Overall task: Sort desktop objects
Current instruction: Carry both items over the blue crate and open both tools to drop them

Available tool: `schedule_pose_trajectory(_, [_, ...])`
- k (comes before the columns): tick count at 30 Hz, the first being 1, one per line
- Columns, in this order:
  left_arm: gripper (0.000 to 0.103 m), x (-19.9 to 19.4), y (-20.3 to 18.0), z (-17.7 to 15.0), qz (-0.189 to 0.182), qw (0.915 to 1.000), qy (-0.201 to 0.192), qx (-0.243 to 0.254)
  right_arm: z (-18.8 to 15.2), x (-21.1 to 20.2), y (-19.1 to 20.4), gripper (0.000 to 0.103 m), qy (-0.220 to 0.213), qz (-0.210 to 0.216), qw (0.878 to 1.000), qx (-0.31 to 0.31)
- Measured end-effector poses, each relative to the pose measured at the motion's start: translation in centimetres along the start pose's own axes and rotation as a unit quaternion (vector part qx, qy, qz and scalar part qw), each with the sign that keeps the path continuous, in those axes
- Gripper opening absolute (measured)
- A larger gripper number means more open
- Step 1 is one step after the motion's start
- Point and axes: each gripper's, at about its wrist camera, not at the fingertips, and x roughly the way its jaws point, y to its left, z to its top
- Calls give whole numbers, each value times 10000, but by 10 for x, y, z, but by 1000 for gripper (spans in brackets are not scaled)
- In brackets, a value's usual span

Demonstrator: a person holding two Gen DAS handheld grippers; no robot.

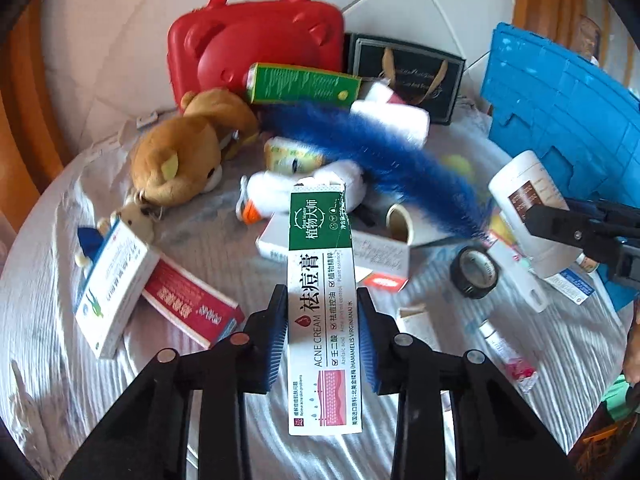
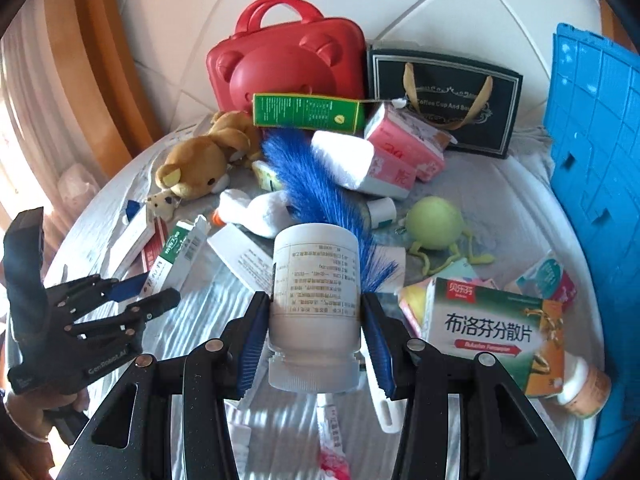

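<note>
A: Hidden or unclear? The blue duster [image 1: 384, 156] is smeared in the left wrist view and covers part of the white plush [image 1: 304, 192] mid-frame. The blue crate [image 1: 560, 120] runs off the right edge. Small tubes at lower right are too blurred to read.

B: Right wrist view: the duster [image 2: 316, 188] passes behind the bottle [image 2: 314, 312], so its lower end is only partly seen. The person's hand at lower left is cut by the frame edge.

A: Left gripper [image 1: 322, 334]: fingers narrowed onto the cream box [image 1: 322, 300], pads pressed to both long sides. The box stands lengthwise between them, centre frame, its far end reaching toward the plush.

B: Right gripper [image 2: 316, 338]: fingers closed partway around the bottle, blue pads against its sides, cap end toward the camera. Bottle centre frame, above the cloth.

A: The same bottle [image 1: 532, 208] shows at right in the left view, clamped by the right gripper [image 1: 560, 232].

B: Red case [image 2: 288, 60] stands at upper centre, with the bear [image 2: 200, 164] lower left of it.
</note>
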Motion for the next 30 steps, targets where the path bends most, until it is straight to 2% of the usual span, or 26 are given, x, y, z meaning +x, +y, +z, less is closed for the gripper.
schedule_pose_trajectory(3, [32, -30, -29, 27, -200, 9980, -446, 389, 6, -34, -1, 46, -359, -122, 9993, 24])
schedule_pose_trajectory(5, [32, -51, -58, 46, -363, 9936, -778, 736, 10, -64, -5, 46, -615, -230, 9978, 97])
schedule_pose_trajectory(7, [32, -69, -89, 67, -686, 9867, -1104, 976, 13, -100, -11, 46, -911, -409, 9949, 154])
schedule_pose_trajectory(12, [32, -116, -177, 111, -1521, 9591, -1798, 1568, 19, -211, -39, 46, -1806, -934, 9784, 377])
schedule_pose_trajectory(16, [32, -146, -260, 142, -2149, 9298, -2202, 2022, 17, -297, -74, 46, -2468, -1528, 9553, 562])
schedule_pose_trajectory(19, [32, -154, -318, 165, -2510, 9139, -2349, 2157, 14, -341, -114, 46, -2711, -2006, 9389, 684])
schedule_pose_trajectory(21, [32, -149, -354, 181, -2670, 9109, -2273, 2177, 15, -358, -148, 46, -2718, -2306, 9310, 783])
schedule_pose_trajectory(24, [32, -132, -400, 199, -2694, 9135, -2063, 2244, 17, -369, -203, 46, -2587, -2570, 9255, 1027])
schedule_pose_trajectory(30, [34, -111, -462, 213, -2479, 9262, -1696, 2278, 8, -380, -275, 46, -2474, -2783, 9185, 1329])
